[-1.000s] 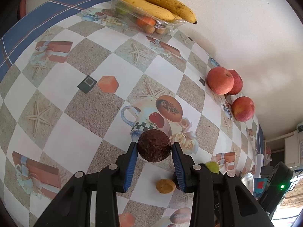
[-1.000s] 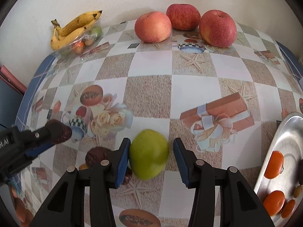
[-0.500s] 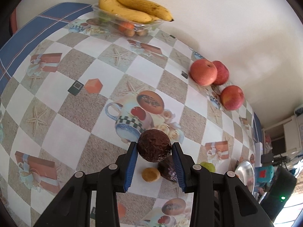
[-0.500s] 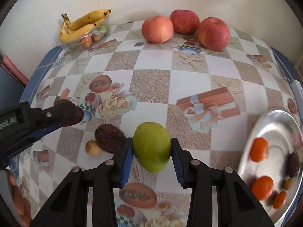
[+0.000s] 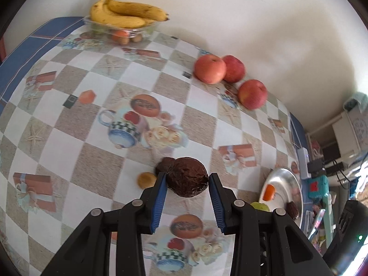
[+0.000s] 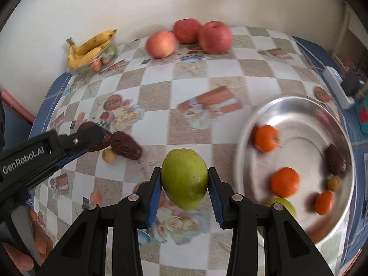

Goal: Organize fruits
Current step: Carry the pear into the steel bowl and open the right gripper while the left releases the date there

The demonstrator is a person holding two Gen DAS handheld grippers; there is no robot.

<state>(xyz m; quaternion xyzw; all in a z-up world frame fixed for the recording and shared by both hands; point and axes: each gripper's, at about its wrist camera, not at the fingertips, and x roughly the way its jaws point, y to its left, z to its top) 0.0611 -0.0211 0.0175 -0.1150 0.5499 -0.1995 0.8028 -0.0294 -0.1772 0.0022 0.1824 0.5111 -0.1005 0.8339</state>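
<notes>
Checkered tablecloth [image 6: 188, 87]: left gripper [image 5: 185, 181] clamps a wrinkled brown fruit [image 5: 187, 176]; right gripper [image 6: 185, 179] grips a green fruit [image 6: 185, 179] (both lifted higher than previously), nearer the steel bowl [image 6: 306, 108].

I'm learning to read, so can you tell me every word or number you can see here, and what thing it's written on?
"GenRobot.AI": white letters on the black side of the left gripper, seen in the right wrist view.
The white appliance at the far right of the left wrist view carries a round printed mark, too small and blurred to read.
The tablecloth shows only pictures, no words.
</notes>
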